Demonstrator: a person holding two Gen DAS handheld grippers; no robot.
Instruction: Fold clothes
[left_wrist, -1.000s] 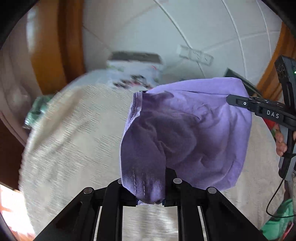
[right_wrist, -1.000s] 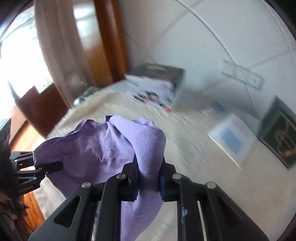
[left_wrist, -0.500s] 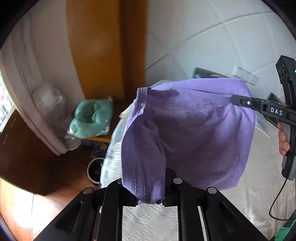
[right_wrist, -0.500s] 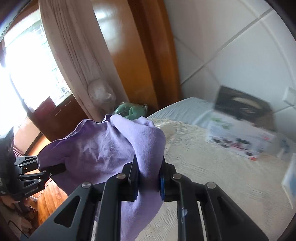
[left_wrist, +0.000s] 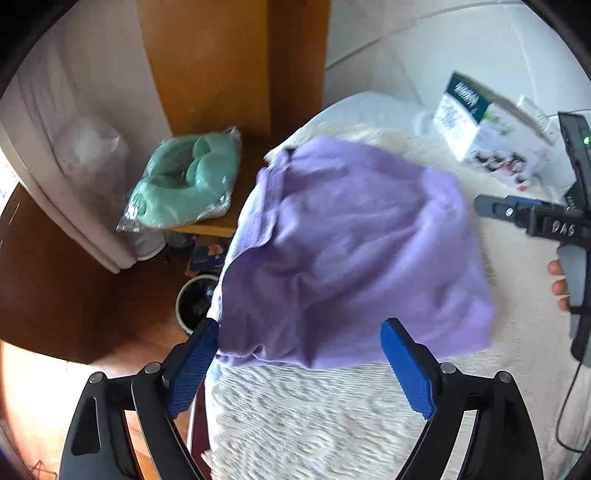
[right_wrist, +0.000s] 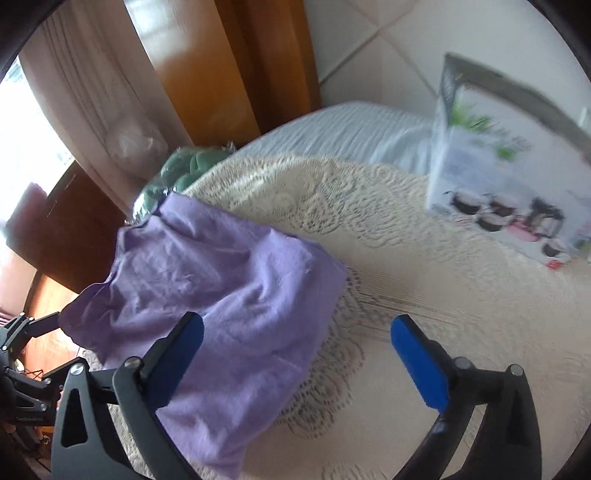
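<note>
Where both jaws gripped, purple garment (left_wrist: 351, 251) now lies released.

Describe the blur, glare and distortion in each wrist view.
Left wrist view: the purple garment is smeared by motion blur, the white wall seams bow from fisheye distortion, and the left tongs are sharp. Right wrist view: the printed box is blurred, the window at far left is blown out, and the right tongs stay crisp.

A lilac purple garment (left_wrist: 343, 254), rumpled and loosely bunched, lies at the near left edge of the cream lace bedspread (right_wrist: 424, 295), one hem draping off its side
</note>
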